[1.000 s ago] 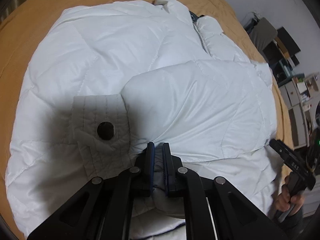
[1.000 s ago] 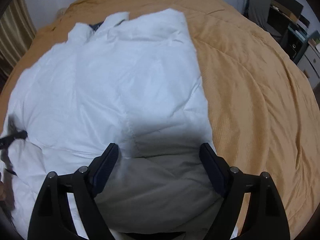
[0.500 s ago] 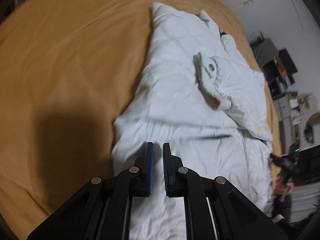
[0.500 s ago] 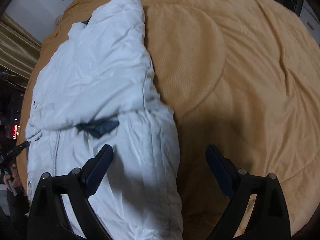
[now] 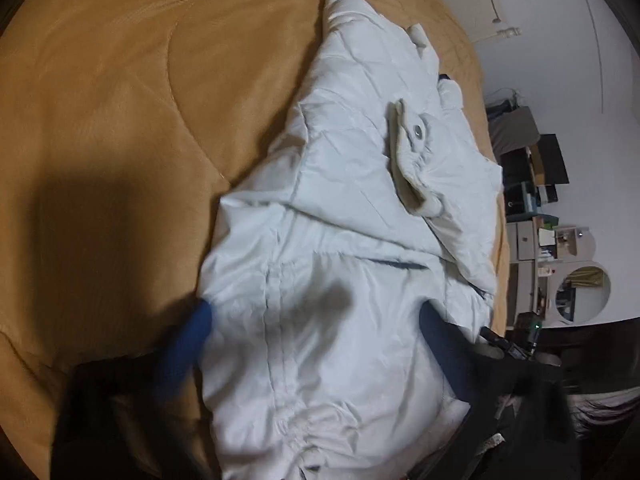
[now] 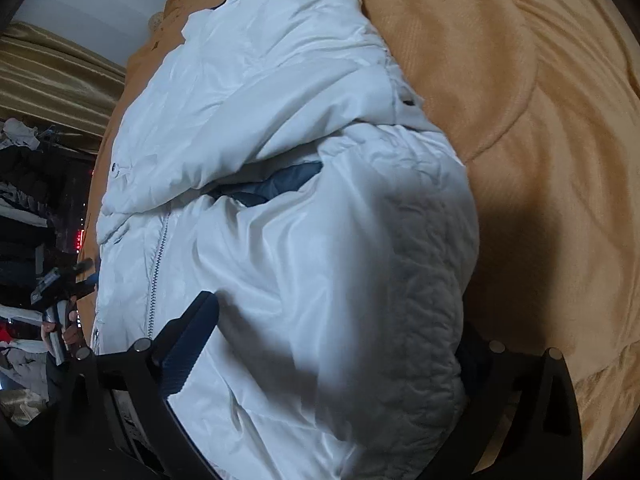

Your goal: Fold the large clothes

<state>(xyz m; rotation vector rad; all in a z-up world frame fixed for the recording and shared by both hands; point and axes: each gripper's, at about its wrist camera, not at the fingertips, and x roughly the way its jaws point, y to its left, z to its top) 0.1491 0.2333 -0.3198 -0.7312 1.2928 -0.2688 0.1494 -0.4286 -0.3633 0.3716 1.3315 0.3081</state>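
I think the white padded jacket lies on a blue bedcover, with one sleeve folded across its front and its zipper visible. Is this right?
Not quite. The bedcover is orange-tan, not blue; both wrist views show it. The only blue on the jacket is a patch of lining where it gapes, in the right wrist view. The rest holds: the white padded jacket lies on it, one sleeve folded across its front, and the zipper shows in the right wrist view.
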